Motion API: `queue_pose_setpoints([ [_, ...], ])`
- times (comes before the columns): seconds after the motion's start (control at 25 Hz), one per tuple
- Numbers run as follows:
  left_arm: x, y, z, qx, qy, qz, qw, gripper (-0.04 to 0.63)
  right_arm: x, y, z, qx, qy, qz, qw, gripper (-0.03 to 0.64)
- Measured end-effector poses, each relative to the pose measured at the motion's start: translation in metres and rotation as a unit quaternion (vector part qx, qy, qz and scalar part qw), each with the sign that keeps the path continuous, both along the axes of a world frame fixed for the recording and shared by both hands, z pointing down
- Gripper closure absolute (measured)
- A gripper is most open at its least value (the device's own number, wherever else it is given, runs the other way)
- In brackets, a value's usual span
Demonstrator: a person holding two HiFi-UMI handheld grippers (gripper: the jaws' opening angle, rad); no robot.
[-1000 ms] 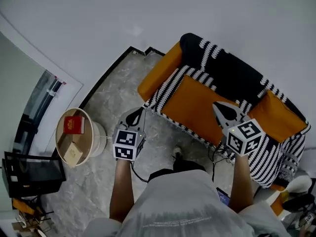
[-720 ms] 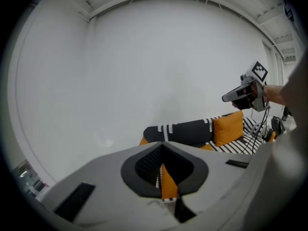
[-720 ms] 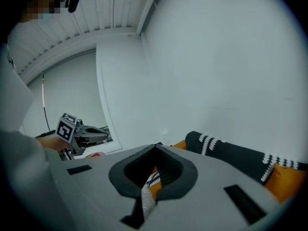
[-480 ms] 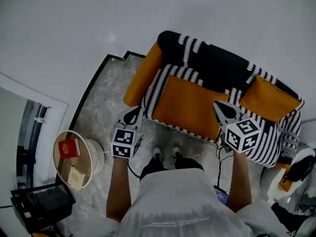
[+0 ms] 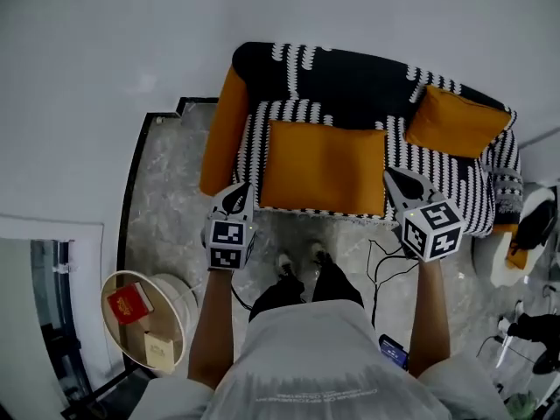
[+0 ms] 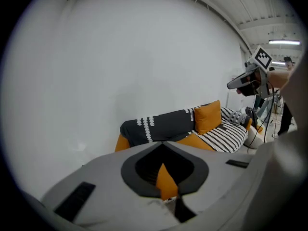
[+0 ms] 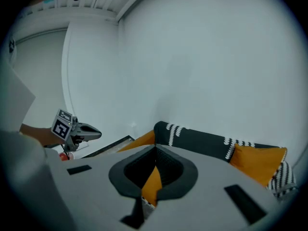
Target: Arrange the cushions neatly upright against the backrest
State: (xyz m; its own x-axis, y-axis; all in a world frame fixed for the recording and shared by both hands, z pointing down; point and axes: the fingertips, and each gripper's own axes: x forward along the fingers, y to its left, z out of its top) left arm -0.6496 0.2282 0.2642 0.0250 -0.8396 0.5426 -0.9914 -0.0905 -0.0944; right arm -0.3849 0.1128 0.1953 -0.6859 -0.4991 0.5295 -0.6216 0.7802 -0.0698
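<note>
With the left gripper [image 5: 238,199] and right gripper [image 5: 401,185] both clenched empty before the sofa [image 5: 350,73], the orange cushion [image 5: 322,166] lying flat on its seat looks soft and light, best pinched by a corner.

Your head view looks dim and grey, evenly lit, with only soft shadows around the sofa [image 5: 350,77]. The orange cushion [image 5: 457,121] stays vivid. Both gripper views bulge at the edges and darken to black at the corners. In your left gripper view, a ceiling strip light [image 6: 282,42] glows at the far right.
</note>
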Motion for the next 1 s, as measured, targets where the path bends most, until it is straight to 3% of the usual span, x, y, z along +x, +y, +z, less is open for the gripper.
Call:
queue_pose_setpoints([
  [0.4,-0.025,0.01,0.073,-0.052,-0.006,0.023,0.9984,0.581,0.053,0.016,0.074,0.019,0.032,0.096,0.995,0.615],
  [0.8,-0.017,0.013,0.189,-0.097,0.032,0.02,0.9946,0.578,0.104,0.018,0.207,-0.05,0.084,0.149,0.984,0.615],
  [1.0,-0.013,0.006,0.253,-0.121,0.032,0.026,0.9918,0.549,0.112,0.007,0.266,-0.076,0.084,0.176,0.978,0.598],
])
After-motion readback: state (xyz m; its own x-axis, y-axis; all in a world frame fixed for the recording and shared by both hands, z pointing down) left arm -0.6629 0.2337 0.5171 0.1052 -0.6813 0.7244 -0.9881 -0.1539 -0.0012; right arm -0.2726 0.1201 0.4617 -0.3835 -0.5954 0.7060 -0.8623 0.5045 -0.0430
